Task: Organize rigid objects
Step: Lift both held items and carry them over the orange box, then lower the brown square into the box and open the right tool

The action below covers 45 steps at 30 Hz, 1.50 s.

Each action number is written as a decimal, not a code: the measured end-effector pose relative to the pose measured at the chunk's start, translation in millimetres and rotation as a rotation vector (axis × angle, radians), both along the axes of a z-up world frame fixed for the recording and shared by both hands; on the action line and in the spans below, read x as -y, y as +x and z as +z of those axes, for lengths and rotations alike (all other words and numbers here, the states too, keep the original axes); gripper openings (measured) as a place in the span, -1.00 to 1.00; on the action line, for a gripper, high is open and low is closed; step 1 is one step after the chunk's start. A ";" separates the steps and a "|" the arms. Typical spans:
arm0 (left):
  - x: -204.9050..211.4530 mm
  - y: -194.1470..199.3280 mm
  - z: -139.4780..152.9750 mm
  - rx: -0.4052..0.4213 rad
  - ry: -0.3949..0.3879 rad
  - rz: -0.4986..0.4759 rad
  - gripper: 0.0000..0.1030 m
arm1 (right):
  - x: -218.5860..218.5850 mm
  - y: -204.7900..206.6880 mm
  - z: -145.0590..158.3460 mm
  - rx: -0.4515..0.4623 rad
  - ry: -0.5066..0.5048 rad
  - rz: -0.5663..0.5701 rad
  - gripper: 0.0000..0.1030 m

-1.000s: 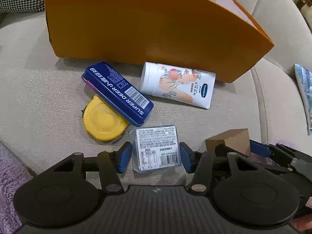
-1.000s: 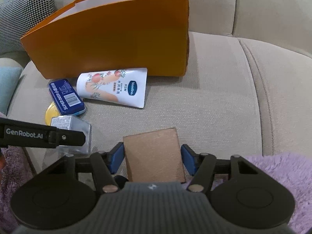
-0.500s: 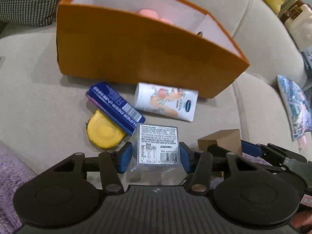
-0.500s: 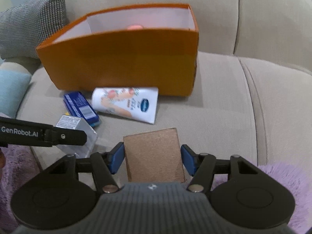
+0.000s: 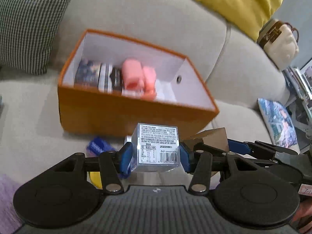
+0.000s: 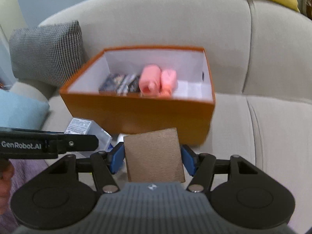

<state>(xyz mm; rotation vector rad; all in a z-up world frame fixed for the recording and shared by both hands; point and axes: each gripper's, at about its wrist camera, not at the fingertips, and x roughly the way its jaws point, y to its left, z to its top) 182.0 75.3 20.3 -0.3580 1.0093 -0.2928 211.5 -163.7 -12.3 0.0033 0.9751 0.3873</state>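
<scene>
- Both lifted off beige sofa cushion [image 6: 273,128] since a second ago, now level with open orange cardboard box [image 5: 124,113], interior visible.
- Left gripper [image 5: 155,154] clamped on clear plastic labelled cube [image 5: 158,146]; right gripper [image 6: 152,156] clamped on brown cardboard block [image 6: 154,156].
- Drop-in likely next.

From my left gripper [image 5: 155,157], the blue tin [image 5: 97,146] ahead-left was a smear, and a yellow object [image 5: 94,178] hid beneath my left finger. Dark packs [image 6: 120,84] inside the orange box [image 6: 136,113] were too blurred to read.
</scene>
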 end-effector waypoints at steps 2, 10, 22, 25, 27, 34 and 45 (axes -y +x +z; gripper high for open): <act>-3.2 9.4 9.8 0.025 0.000 -0.001 0.12 | -3.0 9.9 12.8 0.019 0.006 0.003 0.23; -6.2 55.8 32.8 0.088 0.017 -0.020 0.11 | -12.3 63.6 38.9 0.062 0.000 -0.024 0.23; -0.8 140.0 -13.5 -0.011 0.041 -0.034 0.11 | -34.2 156.4 -24.5 -0.047 -0.117 -0.144 0.23; 1.6 156.9 -26.0 -0.037 0.036 -0.032 0.11 | -41.2 172.9 -41.2 -0.063 -0.145 -0.151 0.23; 3.0 166.4 -32.1 -0.046 0.031 -0.031 0.11 | -45.8 182.9 -50.4 -0.066 -0.164 -0.153 0.23; 0.0 188.9 -44.9 -0.053 0.015 -0.021 0.11 | -55.6 203.5 -71.3 -0.062 -0.239 -0.162 0.24; 0.9 205.5 -54.0 -0.062 0.007 -0.015 0.11 | -58.4 222.9 -90.6 -0.075 -0.265 -0.159 0.23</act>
